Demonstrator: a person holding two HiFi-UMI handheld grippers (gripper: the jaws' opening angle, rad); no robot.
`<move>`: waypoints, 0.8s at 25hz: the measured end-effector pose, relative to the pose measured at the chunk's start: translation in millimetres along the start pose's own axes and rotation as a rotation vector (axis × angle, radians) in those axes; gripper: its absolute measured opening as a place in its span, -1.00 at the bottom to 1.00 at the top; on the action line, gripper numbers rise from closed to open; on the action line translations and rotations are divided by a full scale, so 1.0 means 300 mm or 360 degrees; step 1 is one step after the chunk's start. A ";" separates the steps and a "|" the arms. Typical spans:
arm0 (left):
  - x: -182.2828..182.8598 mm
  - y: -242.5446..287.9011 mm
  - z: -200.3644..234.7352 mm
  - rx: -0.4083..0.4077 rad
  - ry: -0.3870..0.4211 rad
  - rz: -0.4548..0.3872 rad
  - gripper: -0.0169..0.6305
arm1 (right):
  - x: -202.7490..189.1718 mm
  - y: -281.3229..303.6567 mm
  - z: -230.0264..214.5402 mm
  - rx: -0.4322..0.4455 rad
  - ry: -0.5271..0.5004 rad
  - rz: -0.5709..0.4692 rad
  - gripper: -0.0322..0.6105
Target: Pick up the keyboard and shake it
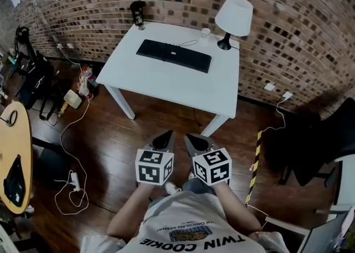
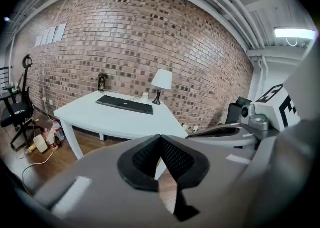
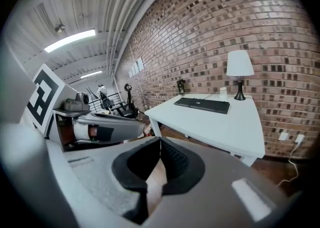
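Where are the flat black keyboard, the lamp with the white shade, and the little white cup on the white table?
flat black keyboard (image 1: 173, 55): head view, middle of its keys.
white-shaded table lamp (image 1: 233, 15): head view, on the shade.
small white cup (image 1: 206, 33): head view, its rim.

The person, at the lower centre of the head view, wore a white short-sleeved T-shirt bearing dark printed lettering and a small blue-and-tan graphic. The left gripper and the right gripper each had a grey, tapered body ending in dark tips. Each carried a white cube faced with black square markers: the left marker cube and the right marker cube. In the gripper views, the smooth grey housings ended in black pads with a fine ribbed texture. Pale rectangular insets were set into the housing faces.
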State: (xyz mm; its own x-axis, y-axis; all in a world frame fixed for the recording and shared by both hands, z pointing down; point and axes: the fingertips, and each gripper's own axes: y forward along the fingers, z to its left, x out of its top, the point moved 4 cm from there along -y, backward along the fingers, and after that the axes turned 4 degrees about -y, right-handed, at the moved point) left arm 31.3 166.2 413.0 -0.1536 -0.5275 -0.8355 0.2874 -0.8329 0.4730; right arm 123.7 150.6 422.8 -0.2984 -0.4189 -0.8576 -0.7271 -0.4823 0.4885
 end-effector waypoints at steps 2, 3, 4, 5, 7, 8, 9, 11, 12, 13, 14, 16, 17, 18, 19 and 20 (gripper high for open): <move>0.004 0.032 0.030 -0.0005 0.0003 0.0014 -0.93 | 0.008 0.034 -0.021 -0.0009 0.0012 -0.0003 -0.89; 0.007 0.050 0.046 -0.0007 0.0004 0.0023 -0.93 | 0.013 0.053 -0.031 -0.0012 0.0020 -0.0007 -0.89; 0.012 0.068 0.062 -0.0010 0.0007 0.0031 -0.93 | 0.018 0.074 -0.043 -0.0016 0.0028 -0.0011 -0.89; 0.020 0.088 0.078 -0.0014 0.0011 0.0037 -0.93 | 0.026 0.097 -0.056 -0.0021 0.0036 -0.0014 -0.89; 0.047 0.131 0.114 -0.0020 0.0027 0.0044 -0.93 | 0.048 0.151 -0.090 -0.0027 0.0045 -0.0018 -0.89; 0.064 0.154 0.135 -0.0021 0.0038 0.0046 -0.93 | 0.065 0.182 -0.108 -0.0026 0.0043 -0.0019 -0.89; 0.083 0.179 0.158 -0.0018 0.0047 0.0047 -0.93 | 0.085 0.215 -0.127 -0.0022 0.0037 -0.0022 -0.89; 0.123 0.233 0.209 -0.0010 0.0059 0.0056 -0.93 | 0.135 0.281 -0.171 -0.0016 0.0029 -0.0037 -0.89; 0.143 0.264 0.234 -0.0007 0.0063 0.0066 -0.93 | 0.160 0.313 -0.194 -0.0015 0.0029 -0.0044 -0.89; 0.164 0.296 0.258 -0.0005 0.0068 0.0078 -0.93 | 0.184 0.346 -0.219 -0.0015 0.0030 -0.0046 -0.89; 0.186 0.330 0.282 -0.0003 0.0074 0.0091 -0.93 | 0.206 0.379 -0.244 -0.0015 0.0031 -0.0042 -0.89; 0.233 0.397 0.331 -0.0003 0.0080 0.0110 -0.93 | 0.247 0.446 -0.292 -0.0019 0.0044 -0.0033 -0.89; 0.259 0.431 0.355 -0.0006 0.0080 0.0116 -0.93 | 0.268 0.477 -0.317 -0.0024 0.0056 -0.0031 -0.89; 0.287 0.465 0.379 -0.0008 0.0081 0.0121 -0.93 | 0.289 0.506 -0.344 -0.0031 0.0070 -0.0032 -0.89; 0.315 0.498 0.404 -0.0006 0.0084 0.0124 -0.93 | 0.312 0.533 -0.374 -0.0042 0.0085 -0.0034 -0.89; 0.343 0.530 0.430 0.0000 0.0086 0.0125 -0.93 | 0.333 0.559 -0.405 -0.0054 0.0102 -0.0038 -0.89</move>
State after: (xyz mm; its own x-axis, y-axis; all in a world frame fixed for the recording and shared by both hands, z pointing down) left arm -60.7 -42.2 438.3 -0.0792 -0.5812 -0.8099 0.2963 -0.7895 0.5376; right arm 47.0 -65.6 438.5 -0.2400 -0.4549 -0.8576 -0.7120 -0.5180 0.4741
